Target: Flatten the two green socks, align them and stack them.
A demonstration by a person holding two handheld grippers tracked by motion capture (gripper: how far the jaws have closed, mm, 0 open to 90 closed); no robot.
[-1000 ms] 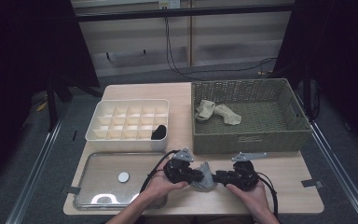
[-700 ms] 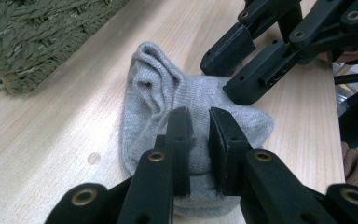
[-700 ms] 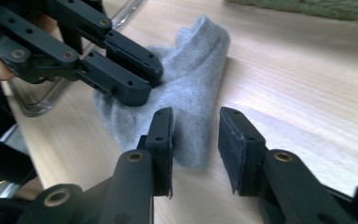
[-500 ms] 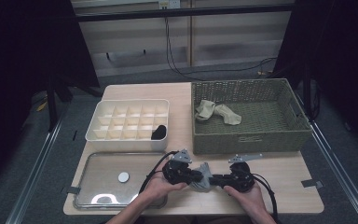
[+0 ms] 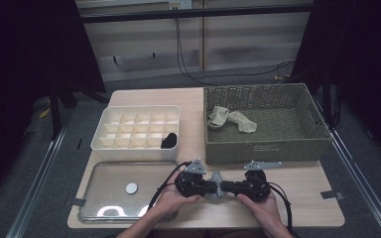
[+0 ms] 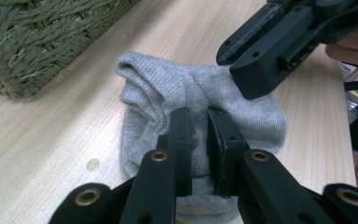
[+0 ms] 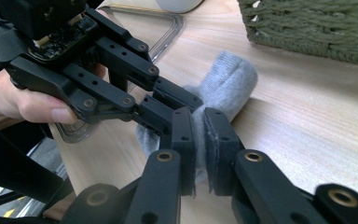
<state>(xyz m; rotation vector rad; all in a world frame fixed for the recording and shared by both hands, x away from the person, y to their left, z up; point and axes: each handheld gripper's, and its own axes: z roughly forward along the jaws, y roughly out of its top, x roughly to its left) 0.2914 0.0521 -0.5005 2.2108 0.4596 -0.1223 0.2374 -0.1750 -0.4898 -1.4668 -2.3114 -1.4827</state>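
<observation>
A grey sock point(image 5: 216, 181) is being worked on the tabletop point(image 5: 307, 188), just in front of the wicker basket point(image 5: 268, 146), and is gripped from 2 sides. The left gripper point(image 6: 199, 140) is closed narrowly on a fold of the sock, and the right gripper point(image 7: 196, 140) is likewise pinched on the fabric, its jaws all but together with cloth between them. In the high view the left gripper point(image 5: 202, 184) and the right gripper point(image 5: 230, 187) are seen nearly tip to tip over the sock. The sock appears bunched and partly rolled, so folding is judged to be under way but unfinished; placing it in the divided organizer box point(image 5: 109, 141), left of the basket, is judged to remain. 1 dark rolled item point(image 5: 169, 141) is already lodged in the box compartment nearest the basket, while 2 beige socks point(image 5: 230, 119) are left inside the basket. A clear lid point(image 5: 104, 191) lies in front of the box, further left of the sock. Compared with 1 second earlier, the right gripper has been drawn a little closer to the left one; the rest is unchanged.
</observation>
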